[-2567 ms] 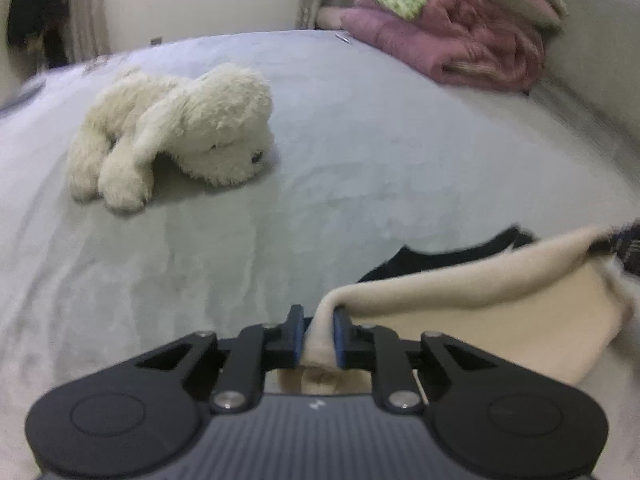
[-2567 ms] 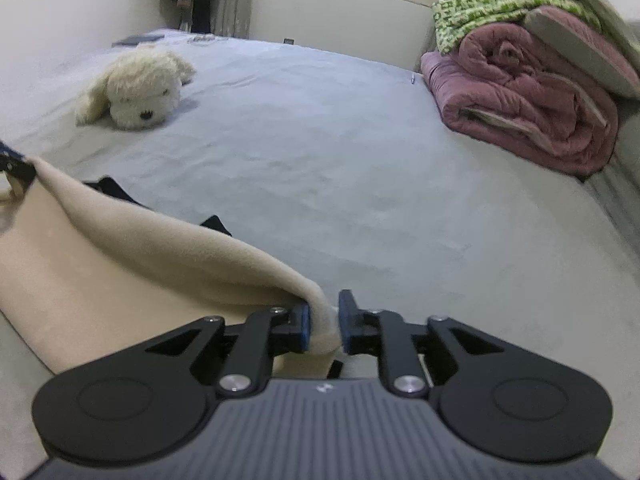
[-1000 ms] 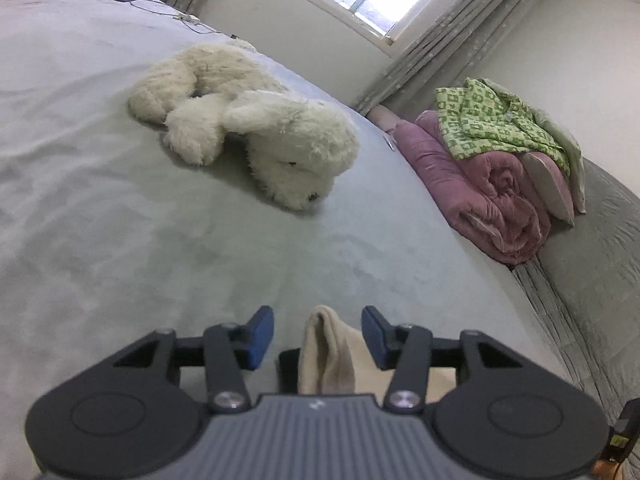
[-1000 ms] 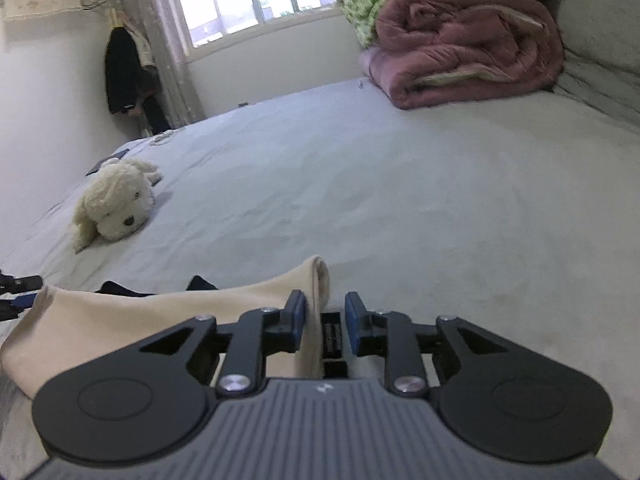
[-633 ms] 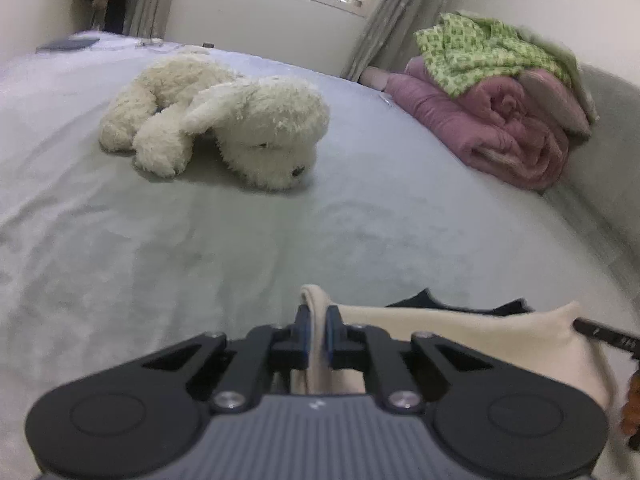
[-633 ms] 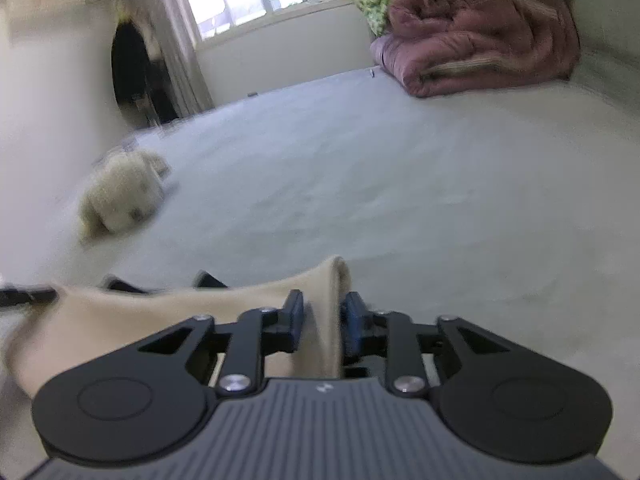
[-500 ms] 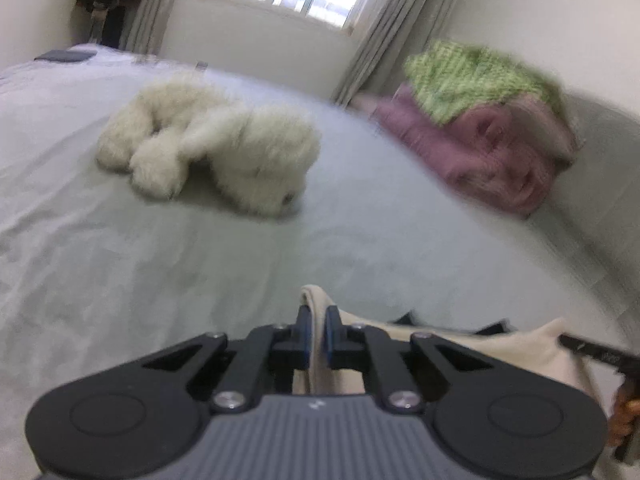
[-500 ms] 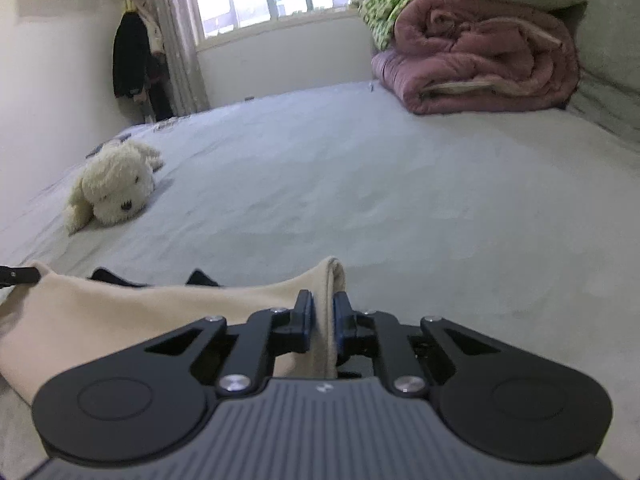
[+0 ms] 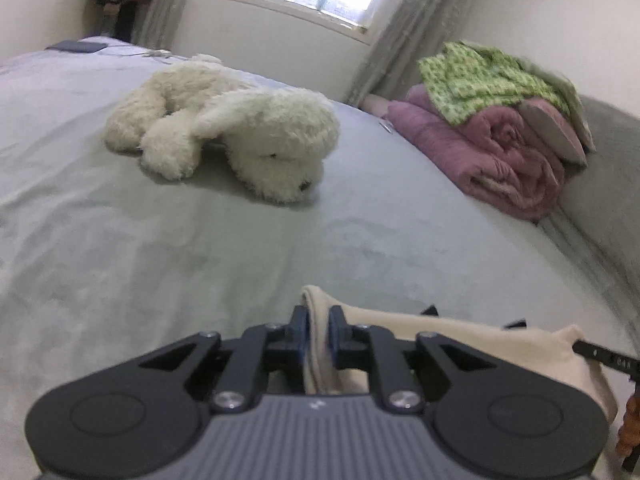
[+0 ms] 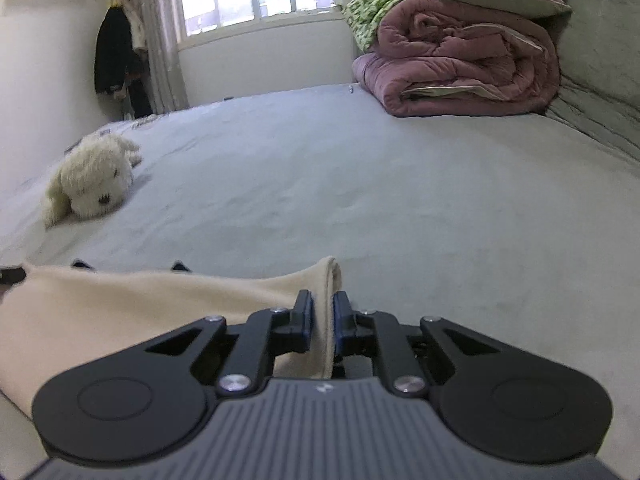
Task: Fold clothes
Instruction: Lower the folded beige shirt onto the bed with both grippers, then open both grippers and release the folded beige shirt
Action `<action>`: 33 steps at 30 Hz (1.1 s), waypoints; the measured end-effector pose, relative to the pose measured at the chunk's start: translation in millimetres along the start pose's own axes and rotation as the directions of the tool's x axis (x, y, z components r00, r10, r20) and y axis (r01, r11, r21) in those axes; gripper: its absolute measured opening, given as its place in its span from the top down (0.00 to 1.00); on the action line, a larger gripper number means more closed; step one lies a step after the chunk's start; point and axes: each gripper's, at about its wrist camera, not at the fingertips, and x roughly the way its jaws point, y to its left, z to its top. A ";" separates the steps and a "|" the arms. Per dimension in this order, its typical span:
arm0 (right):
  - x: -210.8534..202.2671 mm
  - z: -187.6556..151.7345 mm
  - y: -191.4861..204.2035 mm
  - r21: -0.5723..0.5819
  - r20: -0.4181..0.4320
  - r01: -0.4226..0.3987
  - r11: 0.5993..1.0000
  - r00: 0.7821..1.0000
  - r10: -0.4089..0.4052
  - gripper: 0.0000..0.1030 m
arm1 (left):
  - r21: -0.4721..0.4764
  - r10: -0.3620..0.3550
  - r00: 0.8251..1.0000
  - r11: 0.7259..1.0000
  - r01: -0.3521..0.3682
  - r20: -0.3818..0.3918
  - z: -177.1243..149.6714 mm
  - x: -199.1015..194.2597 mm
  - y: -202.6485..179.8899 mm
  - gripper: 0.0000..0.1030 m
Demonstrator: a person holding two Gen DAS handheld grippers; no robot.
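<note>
A cream garment (image 9: 460,340) lies folded on the grey bed (image 9: 160,260), with bits of black cloth (image 9: 430,311) poking out behind it. My left gripper (image 9: 318,320) has the garment's left corner fold between its jaws; they are opening, but the pads still touch the cloth. In the right wrist view the same cream garment (image 10: 140,312) stretches off to the left. My right gripper (image 10: 322,312) is shut on its right corner fold. Each gripper's tip shows at the edge of the other's view.
A white plush dog (image 9: 248,140) lies on the bed ahead and to the left, also the plush dog (image 10: 90,180). A rolled pink quilt (image 10: 460,68) with a green blanket (image 9: 488,76) stands at the far right by the grey headboard. Bare bed sheet lies between them.
Both grippers closed on the garment's corner folds within the last second. The left jaws now stand slightly wider than half a second ago. The hands have hardly moved.
</note>
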 end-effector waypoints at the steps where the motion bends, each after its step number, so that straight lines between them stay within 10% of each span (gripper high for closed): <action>1: -3.0 1.7 -1.2 0.014 0.003 -0.003 1.000 1.000 0.003 0.87 | -0.012 0.001 1.000 1.000 -0.001 0.003 2.2 -3.3 1.3 0.74; 18: -53.5 -3.7 3.9 0.095 -0.222 -0.006 0.995 0.975 0.027 0.78 | 0.087 0.106 0.988 0.992 -0.096 -0.112 -38.8 -79.9 -40.4 0.62; 33: -54.2 -12.1 3.3 0.086 -0.236 -0.013 0.996 0.971 0.033 0.95 | -0.039 0.086 0.989 0.995 -0.091 -0.121 -43.0 -68.3 -21.3 0.86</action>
